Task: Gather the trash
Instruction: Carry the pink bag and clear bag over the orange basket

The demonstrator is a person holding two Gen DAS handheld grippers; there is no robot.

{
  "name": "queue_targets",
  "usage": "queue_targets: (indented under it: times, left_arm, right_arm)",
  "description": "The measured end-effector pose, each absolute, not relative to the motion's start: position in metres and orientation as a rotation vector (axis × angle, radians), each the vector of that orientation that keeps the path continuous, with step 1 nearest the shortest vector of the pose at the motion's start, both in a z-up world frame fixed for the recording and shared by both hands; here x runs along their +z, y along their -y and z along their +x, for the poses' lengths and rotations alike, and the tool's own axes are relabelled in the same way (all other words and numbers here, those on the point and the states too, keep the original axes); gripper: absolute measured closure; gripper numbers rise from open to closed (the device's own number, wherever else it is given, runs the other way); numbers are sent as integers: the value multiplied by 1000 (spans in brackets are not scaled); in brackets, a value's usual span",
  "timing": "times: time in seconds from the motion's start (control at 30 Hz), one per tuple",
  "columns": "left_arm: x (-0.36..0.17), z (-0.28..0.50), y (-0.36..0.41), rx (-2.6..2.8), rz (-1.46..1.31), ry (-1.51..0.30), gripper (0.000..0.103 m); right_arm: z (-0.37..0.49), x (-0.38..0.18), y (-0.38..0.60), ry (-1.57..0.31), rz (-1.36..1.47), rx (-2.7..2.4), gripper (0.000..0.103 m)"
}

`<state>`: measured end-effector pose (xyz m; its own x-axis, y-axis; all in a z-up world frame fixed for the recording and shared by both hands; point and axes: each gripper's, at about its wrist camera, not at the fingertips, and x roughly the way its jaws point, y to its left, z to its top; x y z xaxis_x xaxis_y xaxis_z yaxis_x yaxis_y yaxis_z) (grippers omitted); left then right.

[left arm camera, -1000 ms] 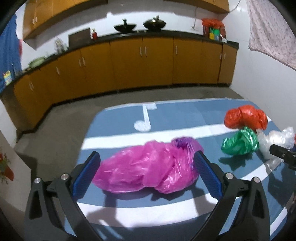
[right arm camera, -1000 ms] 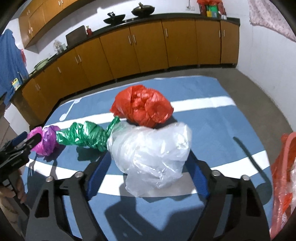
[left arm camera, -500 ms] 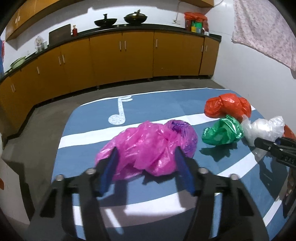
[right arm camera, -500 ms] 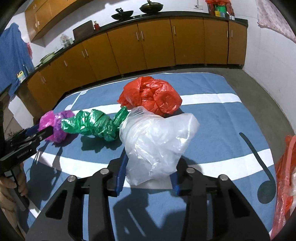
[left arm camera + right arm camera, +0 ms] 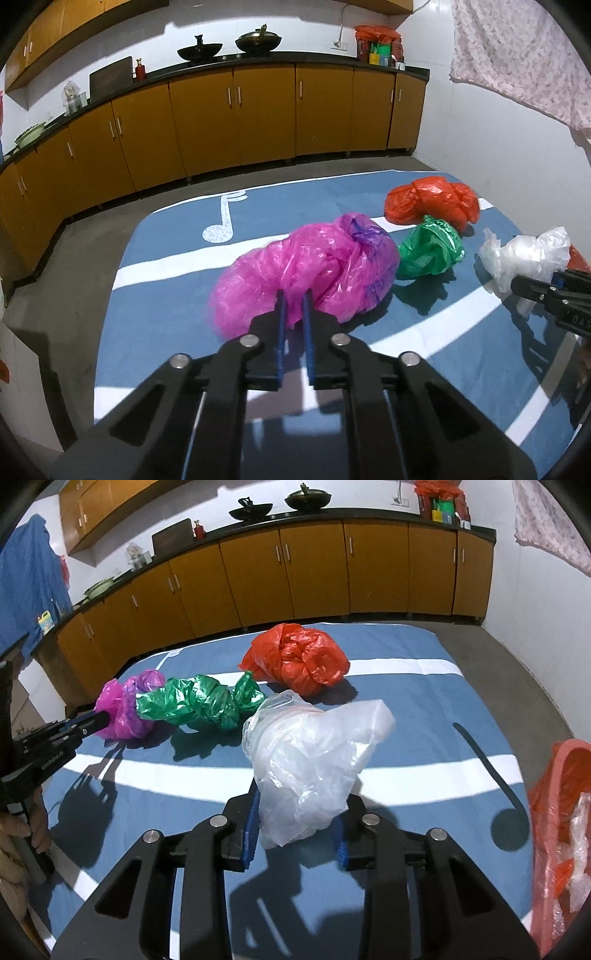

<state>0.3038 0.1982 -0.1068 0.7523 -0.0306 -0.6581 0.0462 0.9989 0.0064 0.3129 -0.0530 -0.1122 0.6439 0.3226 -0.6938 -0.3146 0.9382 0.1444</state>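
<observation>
A crumpled pink plastic bag (image 5: 314, 266) lies on the blue mat (image 5: 173, 240), and my left gripper (image 5: 293, 295) is shut on its near edge. The right wrist view shows that same pink bag (image 5: 123, 709) at the far left. My right gripper (image 5: 295, 812) has a clear plastic bag (image 5: 314, 753) between its blue pads, which press on its lower part while the jaws are closing. Between the two held bags lies a twisted green bag (image 5: 201, 701), with a red bag (image 5: 299, 661) behind it. From the left wrist, the right gripper (image 5: 532, 286) shows at the right edge.
An orange-red bin (image 5: 561, 812) with plastic inside stands at the right edge of the mat. Brown kitchen cabinets (image 5: 258, 118) run along the back wall beyond a grey floor. A person's hand (image 5: 33, 830) holds the left gripper's handle.
Both grippers went from wide open around their bags to closed on them, the left on the pink bag, the right on the clear one. Both views shifted slightly.
</observation>
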Motion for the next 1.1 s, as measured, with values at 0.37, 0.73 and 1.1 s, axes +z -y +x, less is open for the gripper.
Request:
queue_targets:
  times: [0.37,0.73,1.1]
  left_arm:
    - [-83,248,-181,-60,-14,-657,99]
    - [-32,194,-144,-135,-33,-561,99]
    - [-9,183,-68,-261,-2,-519,99]
  right_arm:
    - [272,-97,86,-752,13,333,70]
    - [227,-59,133,-666,74,263,70]
    - [180,-29,189,-576,62,106,70]
